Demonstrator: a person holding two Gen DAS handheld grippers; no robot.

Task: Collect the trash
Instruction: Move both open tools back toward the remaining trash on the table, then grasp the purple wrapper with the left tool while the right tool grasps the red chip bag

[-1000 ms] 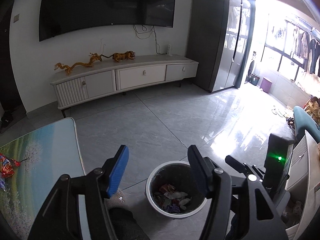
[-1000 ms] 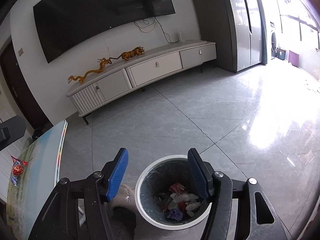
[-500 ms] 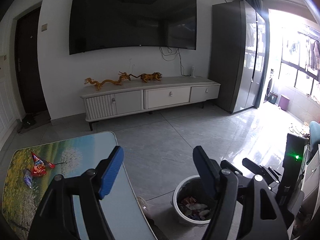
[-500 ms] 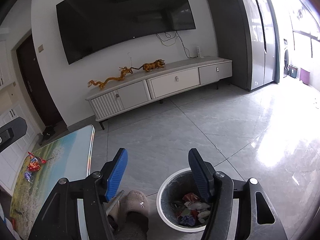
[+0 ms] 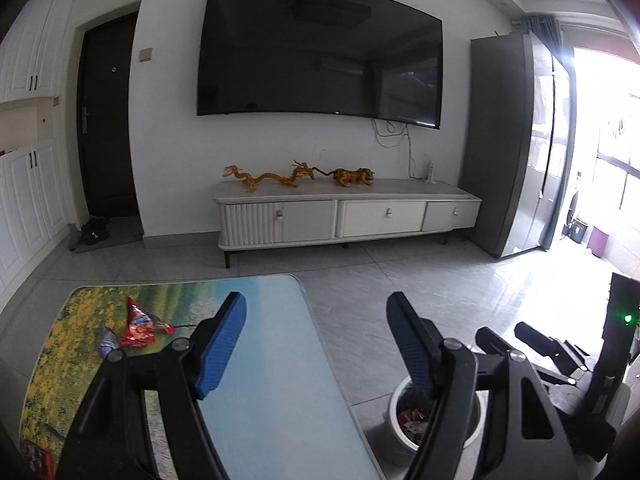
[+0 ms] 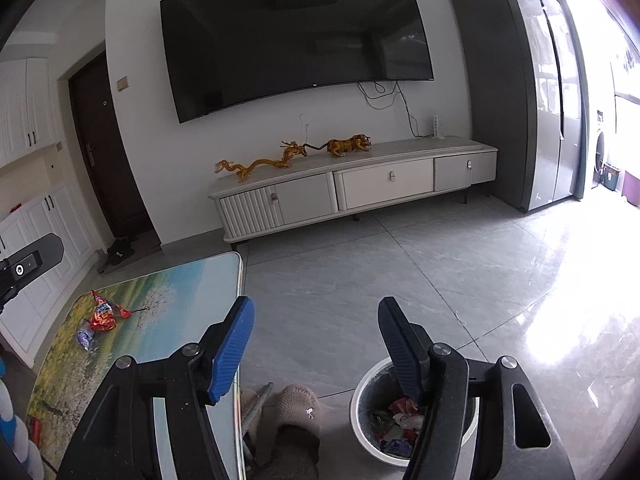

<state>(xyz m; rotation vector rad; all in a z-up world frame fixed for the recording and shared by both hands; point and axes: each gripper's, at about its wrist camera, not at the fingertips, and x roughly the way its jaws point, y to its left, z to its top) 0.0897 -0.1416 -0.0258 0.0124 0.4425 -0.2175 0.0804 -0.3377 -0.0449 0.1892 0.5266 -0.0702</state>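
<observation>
Both held level above the near end of a table (image 5: 280, 380) with a printed landscape top, left gripper (image 5: 316, 344) and right gripper (image 6: 314, 346) each with blue-padded fingers (image 5: 222, 344) spread wide apart and gripping nothing. On the far left part of that tabletop, a red snack wrapper (image 5: 140, 326) lying flat, with a small purple wrapper (image 5: 107, 340) just beside it on its near-left side; seen again from the right wrist view as the red wrapper (image 6: 103, 314) and the purple one (image 6: 85, 336), well apart from either pair of fingers. On the grey tiled floor (image 6: 360, 280) to the right of the table, a white-rimmed trash bin (image 6: 366, 392) holding a heap of crumpled colourful wrappers (image 6: 396, 420), partly hidden behind the right finger in both views; same bin (image 5: 394, 404) low in the left wrist view. Near the table edge, a beige slippered foot (image 6: 298, 404) just left of the bin. Across the room, a dark wall-mounted television (image 5: 320, 52) above a long white cabinet (image 5: 344, 216) carrying golden dragon and tiger figurines (image 5: 300, 174), a dark door (image 5: 106, 120) at left and a tall grey refrigerator (image 5: 516, 140) at right
</observation>
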